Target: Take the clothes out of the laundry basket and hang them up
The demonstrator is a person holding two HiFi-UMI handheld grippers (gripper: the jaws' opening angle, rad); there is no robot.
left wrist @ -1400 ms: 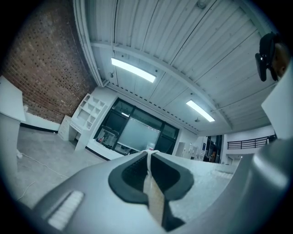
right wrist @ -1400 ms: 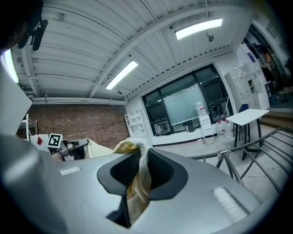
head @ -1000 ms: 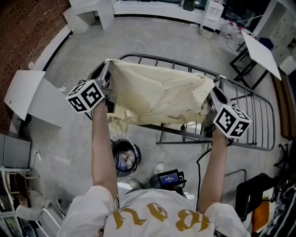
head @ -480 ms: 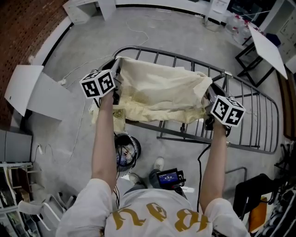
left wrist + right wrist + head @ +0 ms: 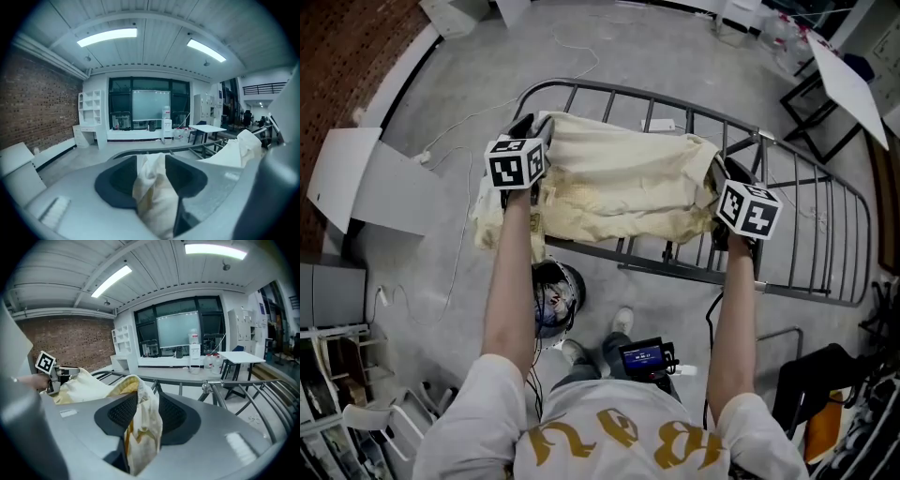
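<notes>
Concrete floor (image 5: 656, 56), brick wall (image 5: 352, 42) at left. White panel (image 5: 366, 183) lying by the wall, thin cable (image 5: 461, 125) near it. White tabletop (image 5: 853, 89) far right. Small lit screen device (image 5: 643, 355) at person's waist. Ceiling strip light (image 5: 107, 36), white shelf unit (image 5: 90, 112), water dispenser (image 5: 195, 350).

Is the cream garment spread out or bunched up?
Spread: the garment stretches between left gripper and right gripper over the drying rack, each end pinched in shut jaws.
</notes>
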